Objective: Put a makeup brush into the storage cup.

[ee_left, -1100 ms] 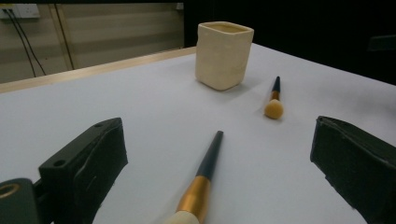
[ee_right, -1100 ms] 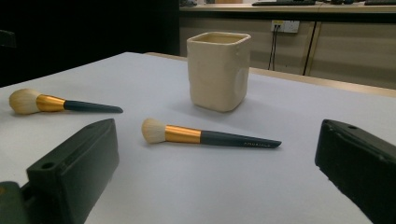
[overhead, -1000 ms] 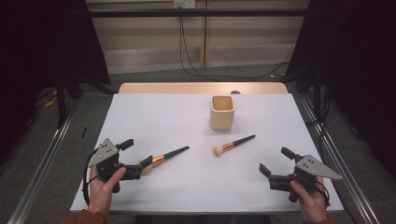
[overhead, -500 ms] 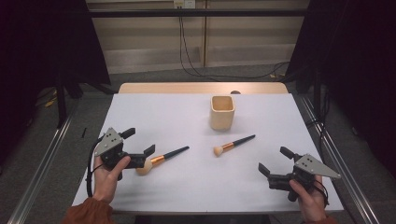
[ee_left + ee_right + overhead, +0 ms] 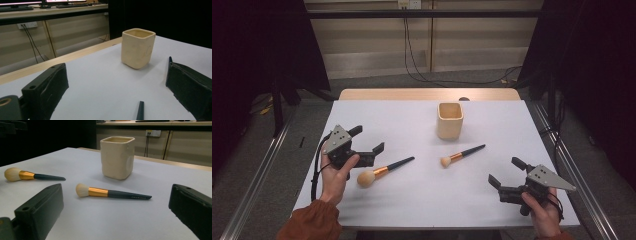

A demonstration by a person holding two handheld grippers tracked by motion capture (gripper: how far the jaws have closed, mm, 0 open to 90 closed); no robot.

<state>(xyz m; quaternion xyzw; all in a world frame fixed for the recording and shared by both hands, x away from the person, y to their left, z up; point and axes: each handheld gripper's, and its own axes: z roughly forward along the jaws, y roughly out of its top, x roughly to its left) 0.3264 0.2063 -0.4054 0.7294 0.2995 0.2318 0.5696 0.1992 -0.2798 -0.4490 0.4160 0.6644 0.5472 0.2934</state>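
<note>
A cream square cup (image 5: 449,120) (image 5: 137,47) (image 5: 117,157) stands upright at the back middle of the white table (image 5: 422,200). Two make-up brushes with dark handles and gold ferrules lie flat in front of it: a larger one (image 5: 383,170) (image 5: 30,176) on the left and a smaller one (image 5: 461,154) (image 5: 107,192) near the middle. My left gripper (image 5: 367,139) (image 5: 115,92) is open, just left of the larger brush, whose handle tip (image 5: 140,110) shows between the jaws. My right gripper (image 5: 506,172) (image 5: 117,217) is open at the front right, apart from both brushes.
A bare wooden strip (image 5: 427,94) runs along the table's far edge, with a wall, cables (image 5: 412,50) and a socket behind. Metal rails (image 5: 257,175) flank both sides of the table. Dark curtains hang to the left and right.
My left gripper has lifted and moved away from the front edge and slightly right, coming up beside the larger brush. The right gripper and both brushes have stayed put.
</note>
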